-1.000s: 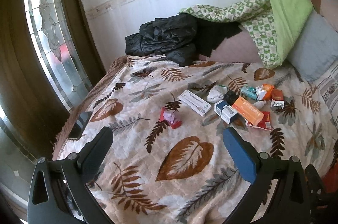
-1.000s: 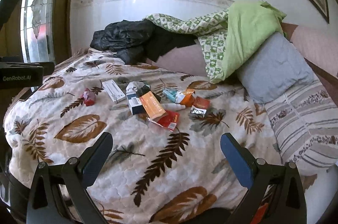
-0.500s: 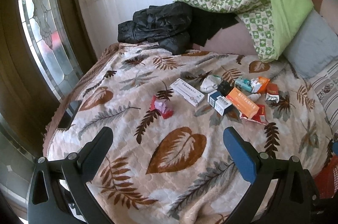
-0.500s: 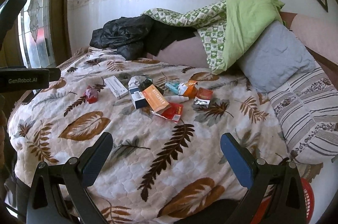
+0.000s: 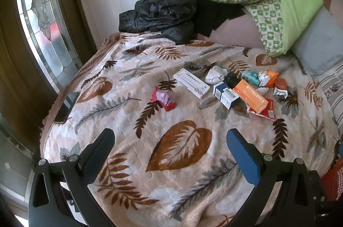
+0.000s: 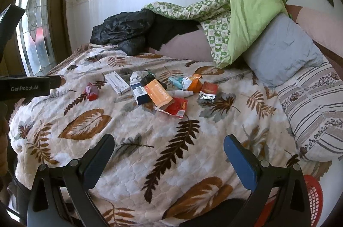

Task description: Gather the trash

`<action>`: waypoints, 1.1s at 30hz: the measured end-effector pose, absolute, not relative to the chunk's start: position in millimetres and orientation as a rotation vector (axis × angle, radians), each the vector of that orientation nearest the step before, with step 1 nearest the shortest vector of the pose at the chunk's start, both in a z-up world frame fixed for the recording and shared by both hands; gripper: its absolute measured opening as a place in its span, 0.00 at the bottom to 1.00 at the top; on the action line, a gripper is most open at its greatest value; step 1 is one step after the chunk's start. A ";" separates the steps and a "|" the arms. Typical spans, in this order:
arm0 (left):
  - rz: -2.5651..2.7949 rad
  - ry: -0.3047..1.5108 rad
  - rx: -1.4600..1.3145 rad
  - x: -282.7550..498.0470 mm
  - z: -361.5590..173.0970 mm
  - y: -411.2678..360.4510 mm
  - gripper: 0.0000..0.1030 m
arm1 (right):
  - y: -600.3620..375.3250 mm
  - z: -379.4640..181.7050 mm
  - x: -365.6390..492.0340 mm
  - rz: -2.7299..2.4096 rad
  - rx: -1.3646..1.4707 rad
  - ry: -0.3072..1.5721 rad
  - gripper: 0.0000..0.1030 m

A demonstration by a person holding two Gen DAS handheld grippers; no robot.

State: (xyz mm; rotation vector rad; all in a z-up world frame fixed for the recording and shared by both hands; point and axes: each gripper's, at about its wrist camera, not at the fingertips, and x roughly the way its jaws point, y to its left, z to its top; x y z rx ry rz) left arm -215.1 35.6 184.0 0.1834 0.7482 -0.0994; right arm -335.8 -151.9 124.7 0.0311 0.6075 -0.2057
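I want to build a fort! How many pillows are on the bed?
2: a grey pillow beside the green quilt, and a striped pillow next to it. More may hide under the quilt.

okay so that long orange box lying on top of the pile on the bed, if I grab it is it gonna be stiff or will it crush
The orange box looks like thin cardboard, probably light and easily dented across its flat faces. It lies tilted on the red packet and a dark blue box, so it may slide when nudged. The soft blanket underneath likely gives under pressure.
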 end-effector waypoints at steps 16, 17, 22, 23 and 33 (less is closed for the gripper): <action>-0.089 0.783 0.170 -205.4 172.1 40.6 1.00 | -150.6 116.3 -327.3 -0.196 0.031 0.632 0.99; -0.089 0.784 0.170 -205.1 171.8 41.3 1.00 | -150.6 115.8 -326.9 -0.196 0.031 0.633 0.99; -0.086 0.790 0.168 -203.6 168.3 43.0 1.00 | -149.9 114.9 -326.7 -0.196 0.031 0.635 0.99; -0.084 0.790 0.168 -203.2 167.8 43.8 1.00 | -149.6 113.8 -326.4 -0.196 0.032 0.636 0.99; -0.003 0.761 0.152 -174.8 172.9 82.5 1.00 | -147.7 108.9 -315.2 -0.149 0.025 0.658 0.99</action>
